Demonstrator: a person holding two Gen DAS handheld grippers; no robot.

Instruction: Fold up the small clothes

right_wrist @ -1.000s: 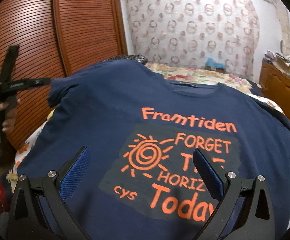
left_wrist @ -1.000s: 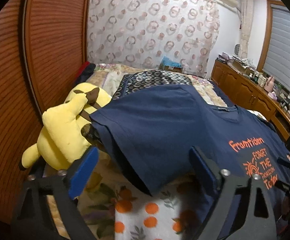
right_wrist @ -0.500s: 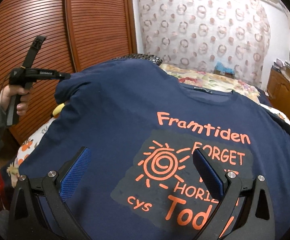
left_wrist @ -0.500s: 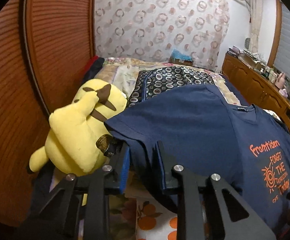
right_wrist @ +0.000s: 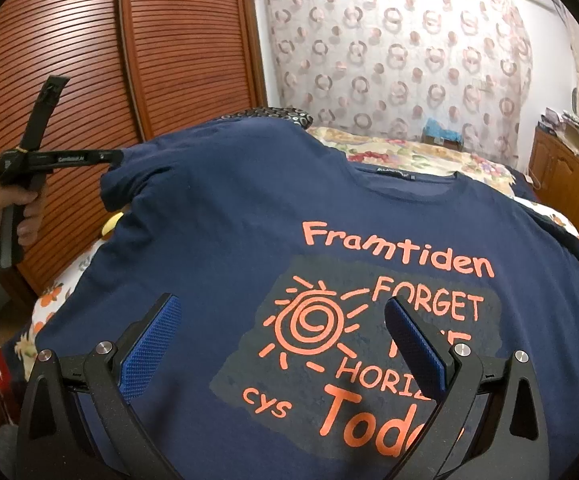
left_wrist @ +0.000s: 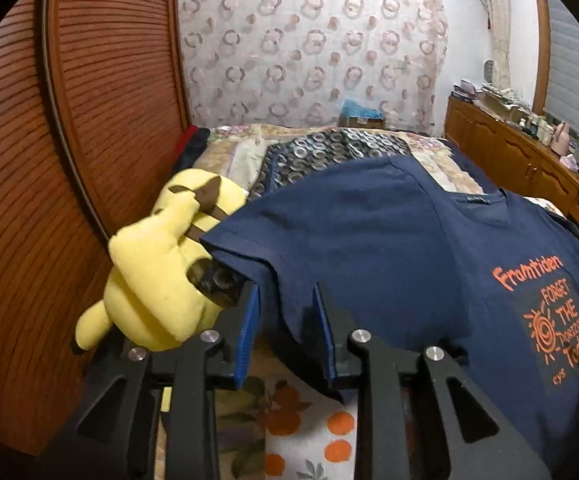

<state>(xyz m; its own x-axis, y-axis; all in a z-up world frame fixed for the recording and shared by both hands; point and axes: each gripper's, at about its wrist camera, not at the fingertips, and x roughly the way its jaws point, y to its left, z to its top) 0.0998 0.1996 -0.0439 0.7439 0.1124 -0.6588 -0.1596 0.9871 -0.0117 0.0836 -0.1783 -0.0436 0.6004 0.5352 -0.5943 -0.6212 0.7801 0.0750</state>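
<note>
Navy cotton T-shirt [right_wrist: 249,220] with orange lettering lies spread face-up on the floral bedspread [left_wrist: 289,420]. The left gripper [left_wrist: 285,328] straddles its sleeve hem, jaws narrowed, contact uncertain; the right gripper [right_wrist: 285,344] hovers spread apart. Next, likely: pinch, fold sleeve inward.

Navy T-shirt [right_wrist: 249,220] hem cut off by frame bottom, its print [right_wrist: 369,340] partly behind right gripper [right_wrist: 285,340] finger; plush toy [left_wrist: 157,264] half-covered by sleeve.
</note>
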